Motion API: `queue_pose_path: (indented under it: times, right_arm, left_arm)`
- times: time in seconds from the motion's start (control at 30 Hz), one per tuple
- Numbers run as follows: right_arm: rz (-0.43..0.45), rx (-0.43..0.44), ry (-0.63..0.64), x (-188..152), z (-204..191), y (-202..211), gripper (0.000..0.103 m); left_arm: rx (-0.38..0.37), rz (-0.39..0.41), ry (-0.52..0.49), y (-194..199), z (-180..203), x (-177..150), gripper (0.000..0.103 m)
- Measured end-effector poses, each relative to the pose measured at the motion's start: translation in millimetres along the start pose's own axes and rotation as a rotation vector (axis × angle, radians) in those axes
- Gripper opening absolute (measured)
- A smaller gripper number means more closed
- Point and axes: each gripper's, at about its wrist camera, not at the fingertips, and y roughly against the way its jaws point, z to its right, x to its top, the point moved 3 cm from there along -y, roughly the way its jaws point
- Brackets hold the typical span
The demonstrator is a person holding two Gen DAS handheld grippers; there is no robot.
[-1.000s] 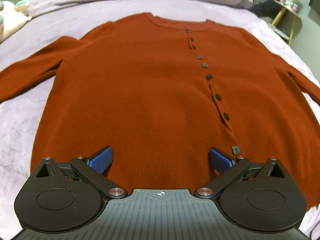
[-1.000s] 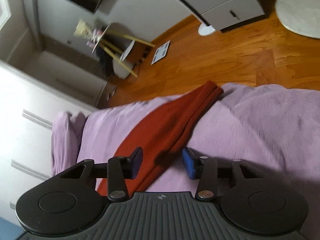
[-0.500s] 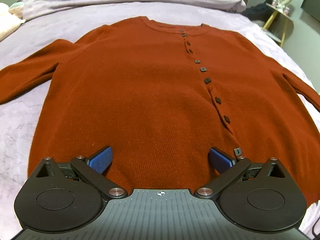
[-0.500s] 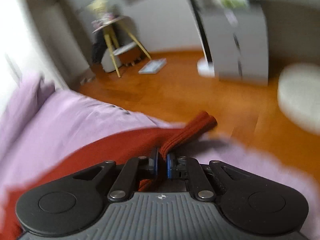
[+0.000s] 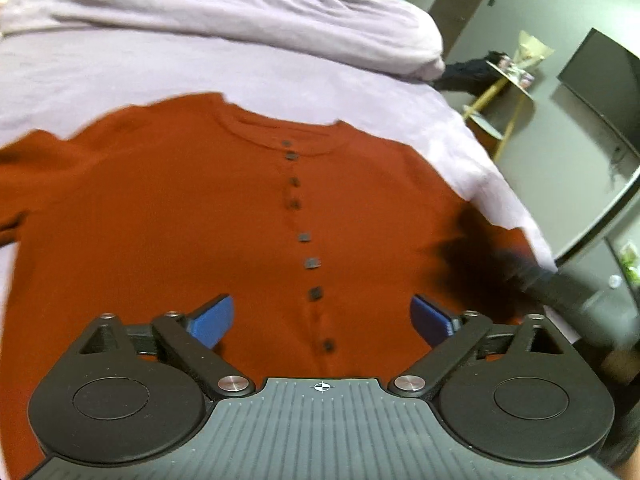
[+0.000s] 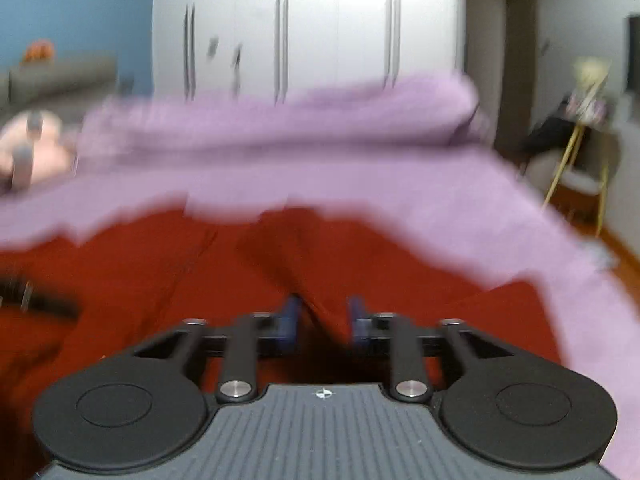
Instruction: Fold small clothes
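Note:
A rust-red buttoned cardigan point(image 5: 180, 216) lies flat, front up, on a lilac bedspread point(image 5: 200, 68). My left gripper point(image 5: 322, 320) is open and empty, low over the cardigan's lower front, its blue pads on either side of the button line. My right gripper point(image 6: 323, 318) shows in the blurred right wrist view with a fold of the red sleeve point(image 6: 320, 280) between its pads, which stand a little apart. It also shows in the left wrist view point(image 5: 552, 280) as a dark blur over the cardigan's right side.
A rolled lilac duvet point(image 5: 240, 12) lies along the head of the bed. A yellow-legged side table point(image 5: 500, 92) and a wall-mounted screen point(image 5: 600, 84) stand to the right. White wardrobes point(image 6: 300, 28) fill the far wall. The bed's right edge drops to a wooden floor point(image 6: 616, 240).
My right gripper closed on the right sleeve's cuff end and swung it inward over the cardigan's body; its pads now stand slightly apart. My left gripper moved forward up the front, still open.

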Motion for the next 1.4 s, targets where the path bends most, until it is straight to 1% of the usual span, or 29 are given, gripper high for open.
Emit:
queue_pose_path:
  times: [0.03,0.07,0.13,0.17,0.23,0.33,0.4,0.5,0.57,0.63,0.67,0.7,0.77,0.87,0.93,0.97,1.0,1.1,1.2,1.23,1.3,1.4]
  right_arm:
    - [-0.030,0.008,-0.023,-7,-3,-4,0.033]
    - [-0.039,0.015,-0.064,-12,-1,-2,0.036]
    - [-0.018,0.013,-0.188,-21,10,6,0.041]
    - [-0.009,-0.001,-0.240,-26,16,11,0.042]
    - [0.016,-0.044,-0.300,-39,29,22,0.042]
    - [0.032,-0.069,-0.368,-64,42,31,0.042]
    - [0.030,-0.069,-0.390,-78,45,32,0.042]
    - [0.062,-0.079,-0.347,-92,40,33,0.044]
    - [0.067,-0.077,-0.324,-93,37,33,0.052]
    - [0.070,-0.074,-0.311,-94,35,34,0.054]
    - [0.072,-0.072,-0.311,-96,34,35,0.054]
    - [0.074,-0.069,-0.315,-95,35,36,0.054]
    - [0.080,-0.059,-0.327,-95,37,36,0.054]
    - [0.081,-0.051,-0.336,-94,39,33,0.054]
    - [0.076,-0.039,-0.343,-90,41,30,0.055]
    - [0.070,-0.030,-0.347,-88,42,30,0.056]
    - [0.063,-0.019,-0.355,-85,44,32,0.057]
    - [0.040,0.028,-0.419,-74,51,38,0.057]
    - [0.045,0.099,-0.541,-61,64,39,0.057]
    - [0.051,0.113,-0.573,-56,69,37,0.057]
    - [0.050,0.125,-0.628,-49,77,30,0.056]
    - [0.020,0.136,-0.692,-42,86,14,0.050]
  left_arm:
    - [-0.011,-0.020,0.006,-8,2,4,0.085]
    - [-0.032,-0.038,0.010,-15,5,8,0.082]
    - [-0.075,-0.053,0.025,-29,11,14,0.082]
    - [-0.099,-0.058,0.038,-37,15,18,0.082]
    - [-0.141,-0.085,0.058,-55,24,22,0.082]
    - [-0.198,-0.153,0.083,-85,41,24,0.073]
    - [-0.214,-0.203,0.092,-103,50,22,0.057]
    - [-0.203,-0.239,0.118,-124,56,19,0.057]
    - [-0.201,-0.222,0.144,-130,57,20,0.054]
    - [-0.191,-0.212,0.138,-132,60,22,0.034]
    - [-0.182,-0.219,0.128,-134,62,22,0.013]
    - [-0.178,-0.232,0.124,-137,63,21,0.011]
    - [-0.174,-0.222,0.111,-138,66,21,0.009]
    - [-0.172,-0.196,0.079,-130,67,25,0.007]
    - [-0.173,-0.167,0.063,-122,68,32,0.007]
    - [-0.157,-0.140,0.068,-115,66,37,0.007]
    - [-0.164,-0.121,0.066,-108,64,44,0.007]
    - [-0.154,-0.065,0.053,-89,53,62,0.007]
    - [-0.096,-0.006,0.021,-74,33,77,0.007]
    - [-0.072,0.007,0.027,-71,24,80,0.007]
    - [-0.030,0.021,0.064,-66,2,87,0.007]
    - [0.049,0.044,0.071,-60,-29,89,0.007]
